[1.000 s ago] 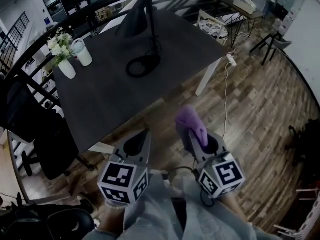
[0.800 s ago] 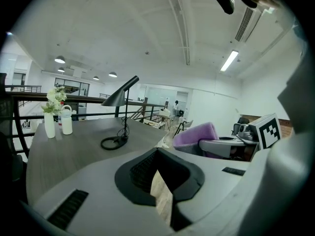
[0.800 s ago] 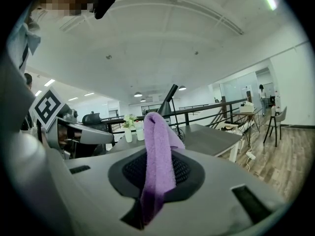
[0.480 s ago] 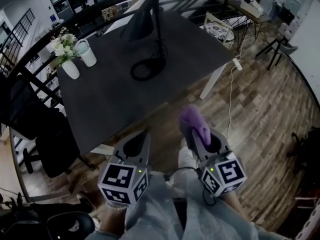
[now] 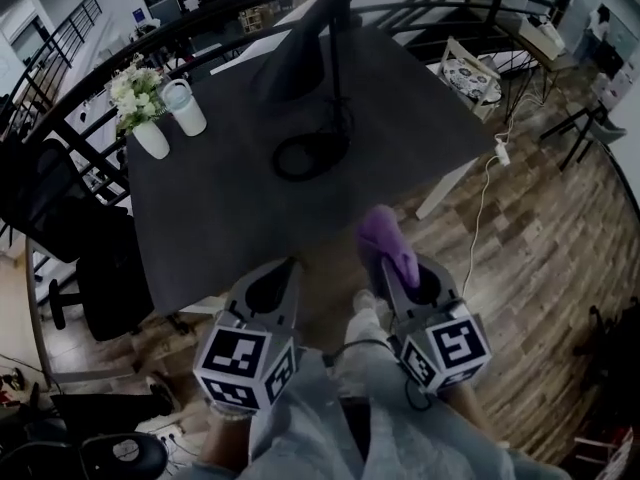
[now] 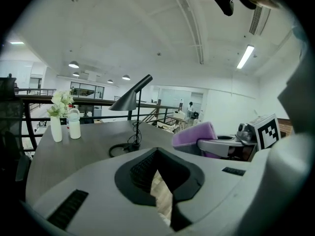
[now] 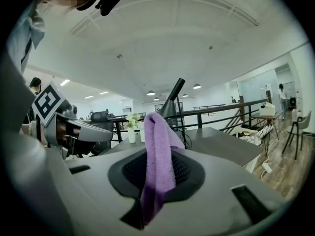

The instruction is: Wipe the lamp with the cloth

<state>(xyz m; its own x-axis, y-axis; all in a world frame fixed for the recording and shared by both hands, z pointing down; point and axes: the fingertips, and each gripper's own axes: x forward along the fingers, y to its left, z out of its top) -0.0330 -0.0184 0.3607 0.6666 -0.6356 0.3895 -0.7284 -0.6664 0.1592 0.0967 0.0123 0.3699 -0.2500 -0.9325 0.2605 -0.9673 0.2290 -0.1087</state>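
Note:
A black desk lamp [image 5: 300,63] stands on the dark table [image 5: 230,218], with its ring base [image 5: 312,155] near the middle; it also shows in the left gripper view as the lamp [image 6: 129,101]. A purple cloth [image 5: 386,242] sticks up from my right gripper [image 5: 392,268], which is shut on it; the cloth [image 7: 158,146] drapes over the jaws. My left gripper [image 5: 284,271] is shut and holds nothing. Both grippers hang off the table's near edge, well short of the lamp.
A white vase of flowers [image 5: 141,103] and a white jar [image 5: 186,107] stand at the table's far left. A dark office chair [image 5: 90,268] is left of the table. A power strip [image 5: 503,152] with its cable lies on the wooden floor at right. Black railings run behind the table.
The table and lamp have drawn nearer and lower in the head view as the person walks toward them. Both grippers keep their pose; the cloth stays held.

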